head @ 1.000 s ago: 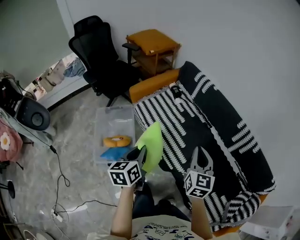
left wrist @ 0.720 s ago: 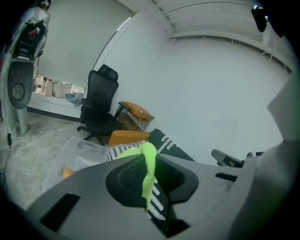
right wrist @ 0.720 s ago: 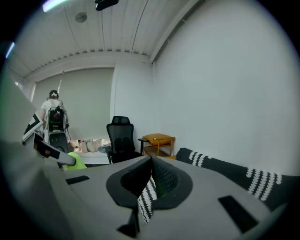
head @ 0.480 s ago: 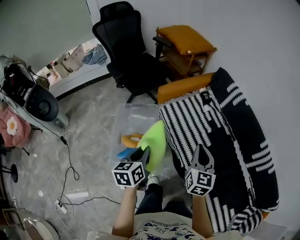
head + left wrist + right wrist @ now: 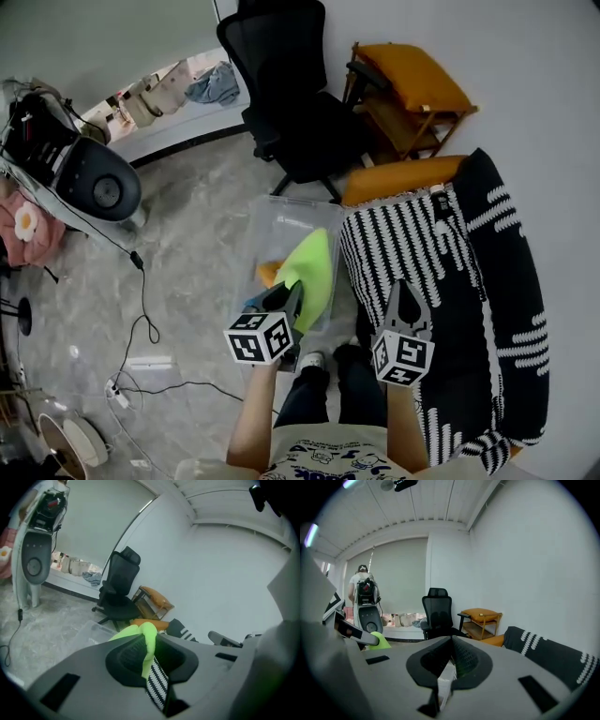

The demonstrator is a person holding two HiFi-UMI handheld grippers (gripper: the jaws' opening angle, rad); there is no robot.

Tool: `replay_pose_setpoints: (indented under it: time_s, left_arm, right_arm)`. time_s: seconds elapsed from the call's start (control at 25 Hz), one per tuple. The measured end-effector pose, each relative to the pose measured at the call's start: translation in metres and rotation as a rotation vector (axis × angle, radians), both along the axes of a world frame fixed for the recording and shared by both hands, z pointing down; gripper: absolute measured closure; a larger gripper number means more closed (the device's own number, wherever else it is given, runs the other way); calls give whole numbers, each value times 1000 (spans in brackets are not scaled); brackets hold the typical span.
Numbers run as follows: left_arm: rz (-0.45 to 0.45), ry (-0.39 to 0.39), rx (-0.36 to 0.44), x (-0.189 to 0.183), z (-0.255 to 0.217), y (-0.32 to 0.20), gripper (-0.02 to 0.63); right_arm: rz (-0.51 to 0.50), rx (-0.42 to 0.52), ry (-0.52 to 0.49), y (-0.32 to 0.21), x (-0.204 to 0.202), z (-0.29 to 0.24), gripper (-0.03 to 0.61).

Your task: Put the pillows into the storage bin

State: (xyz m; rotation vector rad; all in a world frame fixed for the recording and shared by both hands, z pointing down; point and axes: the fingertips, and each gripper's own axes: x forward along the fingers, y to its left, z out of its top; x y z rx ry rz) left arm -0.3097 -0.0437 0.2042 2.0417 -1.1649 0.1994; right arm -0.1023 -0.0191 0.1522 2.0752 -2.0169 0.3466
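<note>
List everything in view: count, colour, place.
green pillow: one, lime, clamped in left gripper above storage bin
storage bin: one, clear plastic, on floor beside sofa
orange pillow: one, orange, inside storage bin
office chair: one, black, behind storage bin
side table: one, wooden with orange cushion, by wall
sofa: one, orange under black-and-white striped cover, right side
appliance: one, grey and black, far left
cable: one, black, across floor
left gripper: one, grey, shut on green pillow
right gripper: one, grey, jaws together, empty, near sofa
</note>
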Motion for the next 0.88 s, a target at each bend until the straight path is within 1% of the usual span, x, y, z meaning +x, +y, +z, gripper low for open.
replay_pose_setpoints:
  time_s: [0.12, 0.24, 0.48, 0.6, 0.76, 0.88]
  left_arm:
    - [-63, 34, -16, -11, 4, -16, 555]
    - [-124, 51, -38, -20, 12, -39, 555]
    - [-262, 75, -79, -26, 33, -93, 555]
    - [-362, 100, -123, -25, 51, -119, 555]
    - [-512, 160, -191, -30, 78, -154, 555]
    - [-617, 205, -220, -36, 101, -182, 555]
  right_arm:
    - [-47, -7, 0, -24, -10, 2, 566]
    - [-99, -12, -9, -59, -19, 5, 566]
    - [-251, -34, -9, -152, -35, 17, 566]
    - [-346, -47, 4, -202, -44, 26, 566]
    - [-471, -73, 25, -263, -63, 38, 566]
    - [-555, -96, 48, -304, -76, 55, 566]
